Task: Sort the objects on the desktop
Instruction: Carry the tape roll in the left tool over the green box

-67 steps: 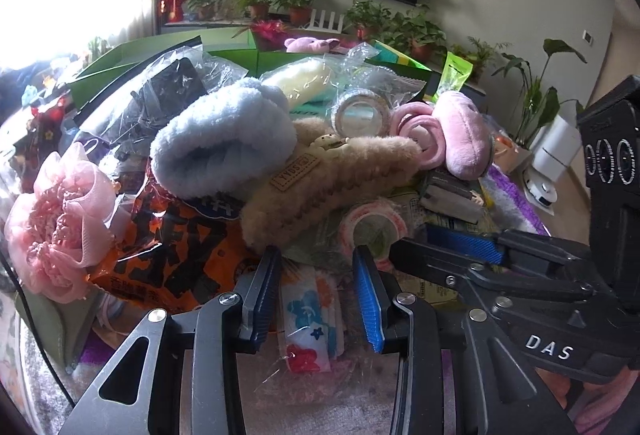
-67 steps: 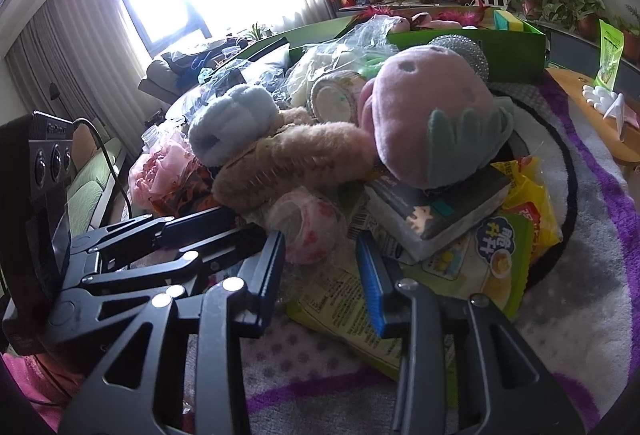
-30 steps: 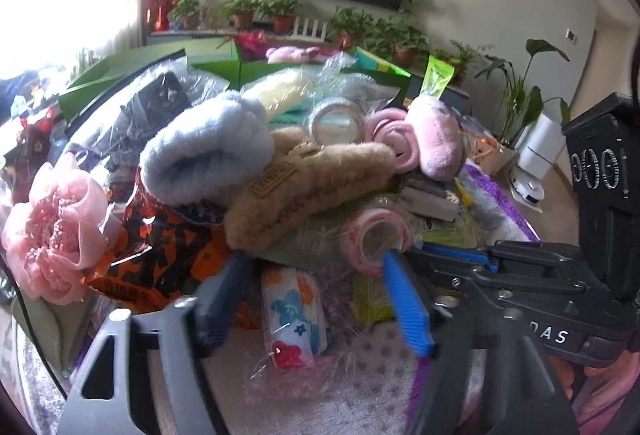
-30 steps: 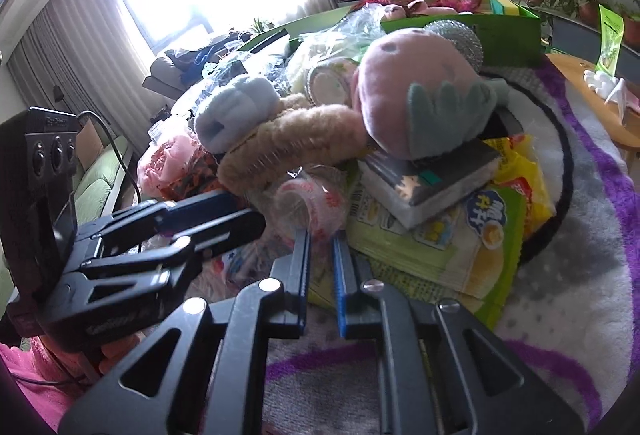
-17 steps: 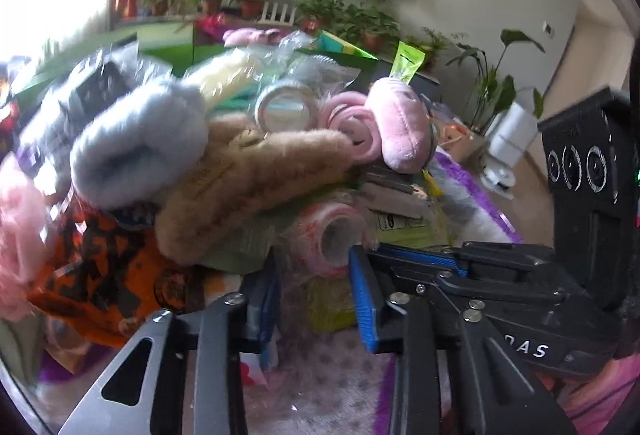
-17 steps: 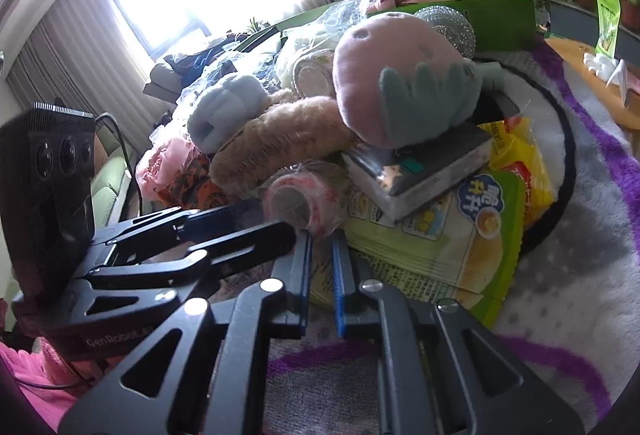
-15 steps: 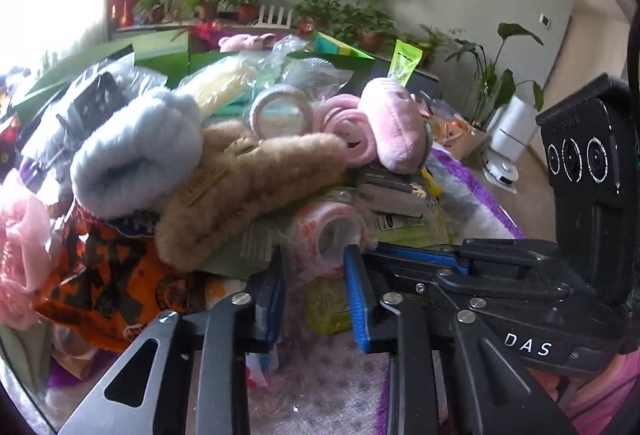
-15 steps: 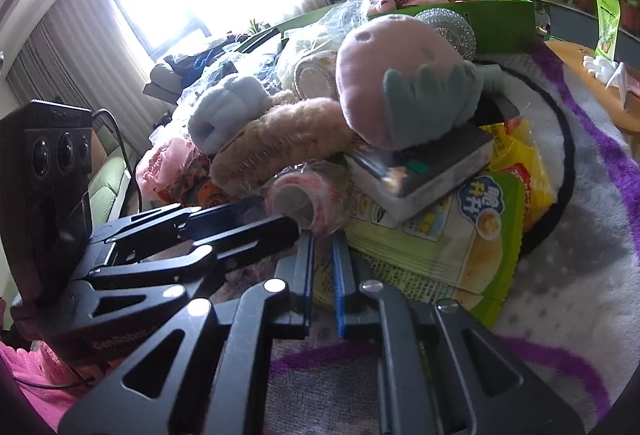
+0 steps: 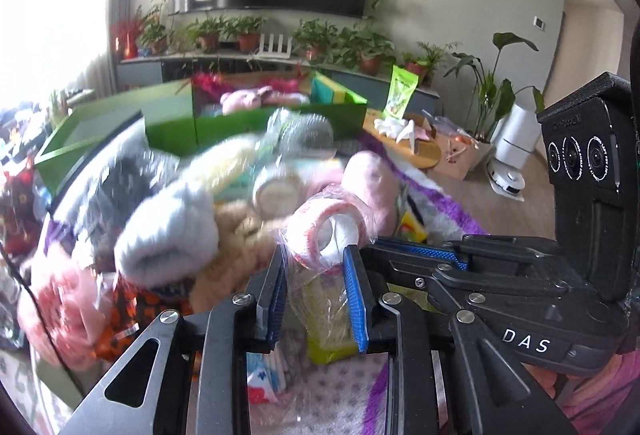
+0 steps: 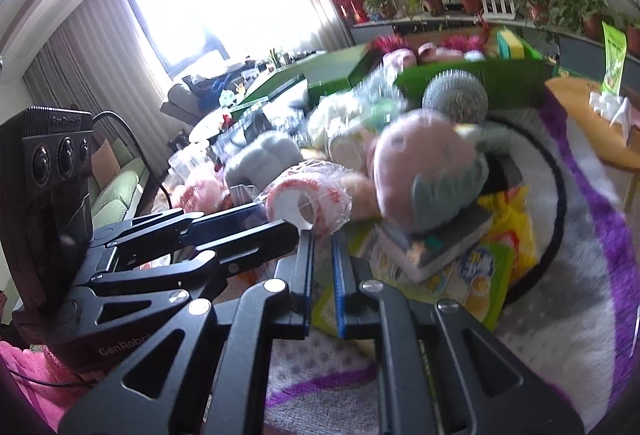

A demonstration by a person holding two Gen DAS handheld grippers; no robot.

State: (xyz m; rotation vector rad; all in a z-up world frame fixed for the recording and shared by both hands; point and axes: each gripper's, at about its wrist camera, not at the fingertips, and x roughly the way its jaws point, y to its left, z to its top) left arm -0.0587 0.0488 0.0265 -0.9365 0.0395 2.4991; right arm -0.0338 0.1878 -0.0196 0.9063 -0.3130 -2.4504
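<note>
A pink-and-white tape roll [image 9: 328,233] in a clear plastic bag hangs just above the pile, and my left gripper [image 9: 314,263] is shut on that bag right below the roll. The right wrist view shows the same roll [image 10: 308,201] held up at the tip of the left gripper [image 10: 276,217]. My right gripper [image 10: 322,247] is shut with its blue pads almost touching, and I see nothing between them. It sits just right of the left gripper, its blue pad [image 9: 420,251] showing beside the roll. The pile below is blurred.
The heap holds a light blue fluffy item [image 9: 168,231], a beige fluffy one [image 9: 228,259], a pink plush [image 10: 424,171] on a boxed book [image 10: 436,247], a green-yellow snack packet [image 10: 480,275] and a pink flower [image 9: 60,299]. An open green box [image 9: 172,119] stands behind. The rug [image 10: 580,275] lies underneath.
My left gripper closed on the bagged tape roll and lifted it off the pile. The right gripper stayed shut and rose alongside it.
</note>
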